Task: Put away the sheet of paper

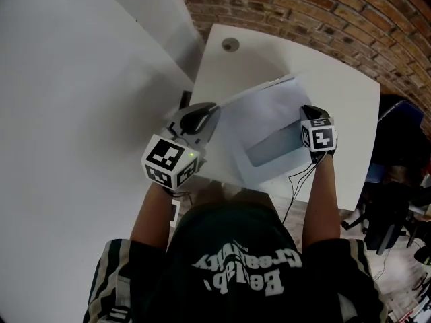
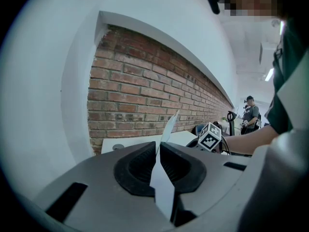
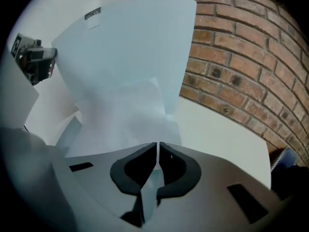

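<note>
Your left gripper [image 2: 159, 151] pinched tight on one edge of the sheet of paper [image 1: 259, 126], your right gripper [image 3: 158, 151] clamped on the opposite edge, sheet spanning between them over the white table [image 1: 343, 93], brick wall [image 1: 316, 9] beyond.

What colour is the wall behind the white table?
The wall is reddish-brown brick with pale mortar lines; the left gripper view shows it best.

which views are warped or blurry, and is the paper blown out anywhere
Head view: fisheye bends the table edges, sheet of paper fairly sharp, not blown out. Left gripper view: strong barrel curve on the brick wall, dark corners. Right gripper view: the sheet looks soft and pale, nearly washed out up close.
</note>
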`<state>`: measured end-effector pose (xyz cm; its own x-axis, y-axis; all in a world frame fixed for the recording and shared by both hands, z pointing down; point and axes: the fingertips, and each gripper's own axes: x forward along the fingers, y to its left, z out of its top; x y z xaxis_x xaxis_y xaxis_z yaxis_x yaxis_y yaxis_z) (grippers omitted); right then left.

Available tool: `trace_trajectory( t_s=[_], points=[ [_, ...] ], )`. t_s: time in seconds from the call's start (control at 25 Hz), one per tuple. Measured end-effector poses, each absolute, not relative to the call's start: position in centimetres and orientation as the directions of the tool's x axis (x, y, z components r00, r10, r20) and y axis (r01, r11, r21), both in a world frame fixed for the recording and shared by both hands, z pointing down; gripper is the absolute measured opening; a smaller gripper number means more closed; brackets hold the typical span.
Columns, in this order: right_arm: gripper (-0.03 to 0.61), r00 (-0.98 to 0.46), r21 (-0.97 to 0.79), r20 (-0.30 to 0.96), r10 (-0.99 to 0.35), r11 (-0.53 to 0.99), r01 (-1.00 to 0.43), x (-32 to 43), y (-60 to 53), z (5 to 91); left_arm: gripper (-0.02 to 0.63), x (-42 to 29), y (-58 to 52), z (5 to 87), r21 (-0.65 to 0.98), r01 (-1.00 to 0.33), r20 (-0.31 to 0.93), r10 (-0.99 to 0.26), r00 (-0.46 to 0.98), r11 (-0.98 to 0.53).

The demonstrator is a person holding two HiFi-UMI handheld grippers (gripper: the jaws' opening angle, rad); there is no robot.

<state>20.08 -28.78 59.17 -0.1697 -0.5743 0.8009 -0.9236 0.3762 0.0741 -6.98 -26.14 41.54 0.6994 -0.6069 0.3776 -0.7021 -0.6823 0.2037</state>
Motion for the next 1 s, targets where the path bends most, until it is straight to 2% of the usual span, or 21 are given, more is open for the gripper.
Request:
trace_trajectory(
  t_s=[0.16, 0.32, 0.56, 0.64, 0.8, 1.0],
  points=[
    [0.008, -0.180, 0.073, 0.815, -0.551, 0.406, -0.911, 18.6, -28.4, 60.0, 0.026, -7.2, -26.3, 41.6, 0.207, -0.704, 0.376, -0.610, 0.698, -0.679],
    [0.008, -0.134, 0.124, 0.844, -0.520, 0.431, -0.894, 18.0, -27.7, 61.2, 0.026, -7.3, -26.4, 41.7, 0.210, -0.705, 0.371, -0.612, 0.699, -0.677],
    [0.007, 0.055, 0.397, 0.828, -0.558, 0.513, -0.761, 16.5, -28.0, 61.6, 0.026, -7.4, -26.7, 41.7, 0.221, -0.706, 0.366, -0.613, 0.700, -0.673],
    [0.002, 0.054, 0.430, 0.814, -0.578, 0.538, -0.725, 15.0, -28.5, 61.8, 0.026, -7.5, -26.9, 41.7, 0.223, -0.704, 0.365, -0.612, 0.701, -0.674],
    [-0.005, -0.020, 0.334, 0.853, -0.521, 0.576, -0.746, 12.4, -28.6, 64.4, 0.025, -7.6, -27.1, 41.6, 0.226, -0.705, 0.365, -0.613, 0.701, -0.672],
    [-0.006, -0.136, 0.149, 0.866, -0.481, 0.507, -0.849, 11.4, -28.9, 65.2, 0.025, -7.6, -27.3, 41.6, 0.233, -0.703, 0.363, -0.611, 0.704, -0.671]
  ],
)
